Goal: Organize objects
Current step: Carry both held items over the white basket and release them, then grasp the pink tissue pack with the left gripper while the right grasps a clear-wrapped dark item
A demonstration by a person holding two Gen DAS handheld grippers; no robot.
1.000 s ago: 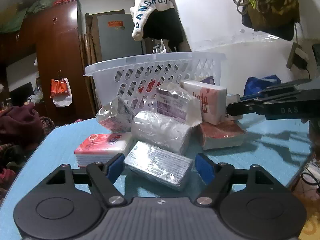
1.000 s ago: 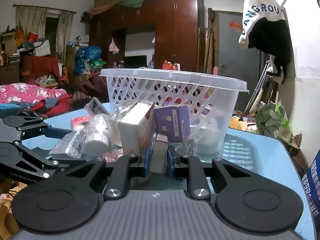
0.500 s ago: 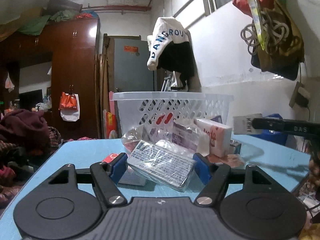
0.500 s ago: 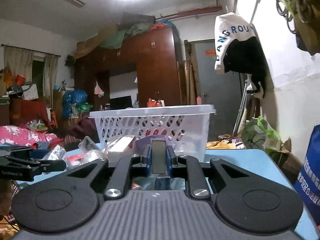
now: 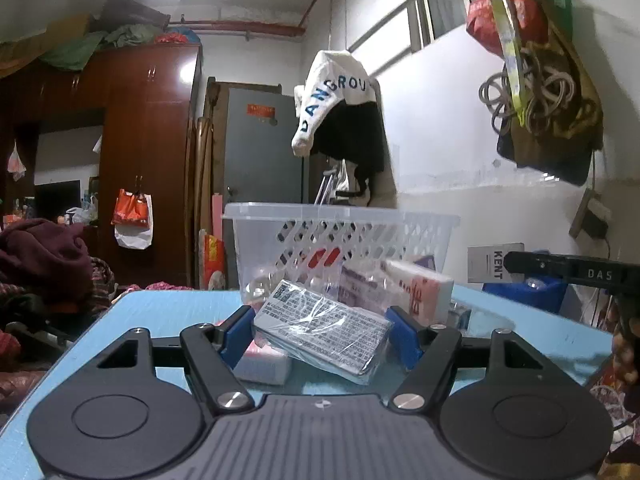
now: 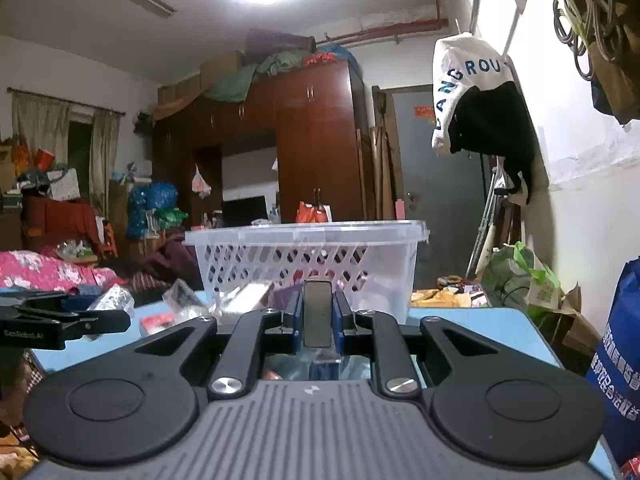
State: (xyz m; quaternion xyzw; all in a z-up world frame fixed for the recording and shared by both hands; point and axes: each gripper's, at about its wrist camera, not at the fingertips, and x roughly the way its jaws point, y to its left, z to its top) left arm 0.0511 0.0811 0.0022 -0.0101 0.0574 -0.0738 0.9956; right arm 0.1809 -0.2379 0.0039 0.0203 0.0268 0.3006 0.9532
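**Blue tabletop, two packs lifted by the tools**

Blue surface of the tabletop [image 5: 168,312] is seen under a loose heap of wrapped packets, with a white perforated plastic basket [image 5: 344,232] standing at the far side of the heap. The basket's rim is level; red shapes are glimpsed through its holes but cannot be identified.

Left tool [image 5: 320,334]: a flat clear-wrapped pack [image 5: 324,330] with small printed text is held between the blue pads, which press on its two ends. The pack is tilted, its right end lower, and is carried above the tabletop just in front of the heap. Beneath it a pink-and-white tissue pack [image 5: 264,364] lies on the tabletop. Behind it a purple-printed packet [image 5: 360,284] and a white packet with red lettering [image 5: 420,292] are leaned together near the basket's front wall.

Right tool [image 6: 317,316]: clenched tightly on a slim grey box [image 6: 317,312], held upright on its narrow edge between the pads, in front of the basket. In the left wrist view the same box [image 5: 494,262] is seen at the right, side on, with "KENT" printed on it, held clear of the tabletop at about the height of the basket's wall.

Background: a dark wooden wardrobe [image 6: 316,140], a grey door [image 5: 260,160] and a white hanging garment [image 5: 336,96] are noted.
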